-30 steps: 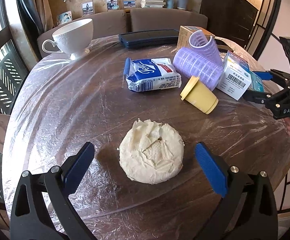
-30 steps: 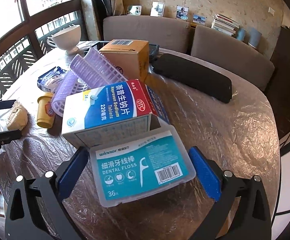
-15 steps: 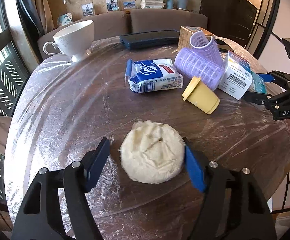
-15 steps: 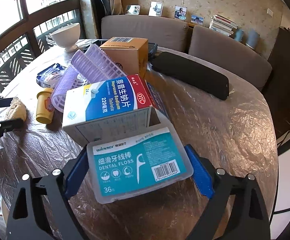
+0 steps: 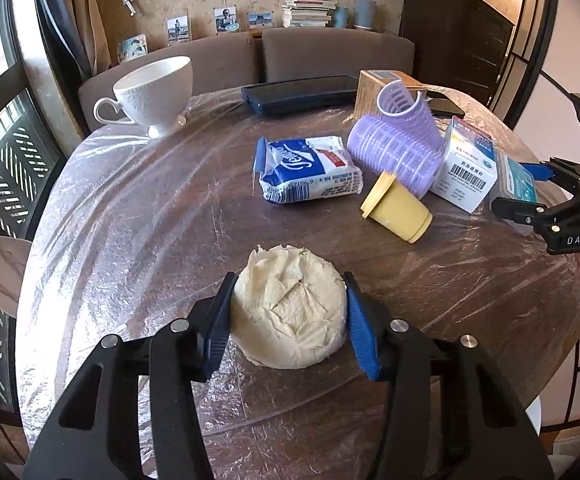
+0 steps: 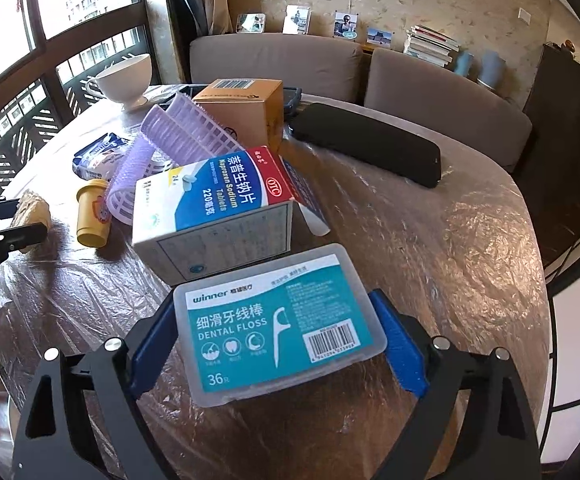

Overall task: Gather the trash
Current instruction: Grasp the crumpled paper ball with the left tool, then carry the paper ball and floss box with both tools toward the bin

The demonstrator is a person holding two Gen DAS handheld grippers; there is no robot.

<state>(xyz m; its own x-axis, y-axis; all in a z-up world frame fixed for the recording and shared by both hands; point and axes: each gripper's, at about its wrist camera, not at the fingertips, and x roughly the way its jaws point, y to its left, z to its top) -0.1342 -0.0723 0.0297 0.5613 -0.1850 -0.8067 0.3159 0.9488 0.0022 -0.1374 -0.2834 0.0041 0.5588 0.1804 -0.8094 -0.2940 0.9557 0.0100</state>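
A crumpled cream tissue wad (image 5: pixel 290 306) lies on the plastic-covered round table (image 5: pixel 130 220). My left gripper (image 5: pixel 288 316) is shut on the wad, a blue pad pressed on each side. It also shows small in the right wrist view (image 6: pixel 30 210). My right gripper (image 6: pixel 278 340) is shut on a teal dental floss box (image 6: pixel 278 328), both blue pads against its sides. The box rests low over the table next to a tablet carton (image 6: pixel 218 208). The right gripper also shows in the left wrist view (image 5: pixel 530 190).
Purple hair rollers (image 5: pixel 398 148), a yellow cup on its side (image 5: pixel 396 212), a blue-white tissue pack (image 5: pixel 308 168), an orange box (image 6: pixel 246 112), a white teacup (image 5: pixel 154 94) and a dark case (image 6: pixel 366 144) sit across the table. Sofa backs stand behind.
My left gripper has closed from wide open onto the tissue wad. My right gripper has closed in on the floss box, which has shifted slightly away from the carton.
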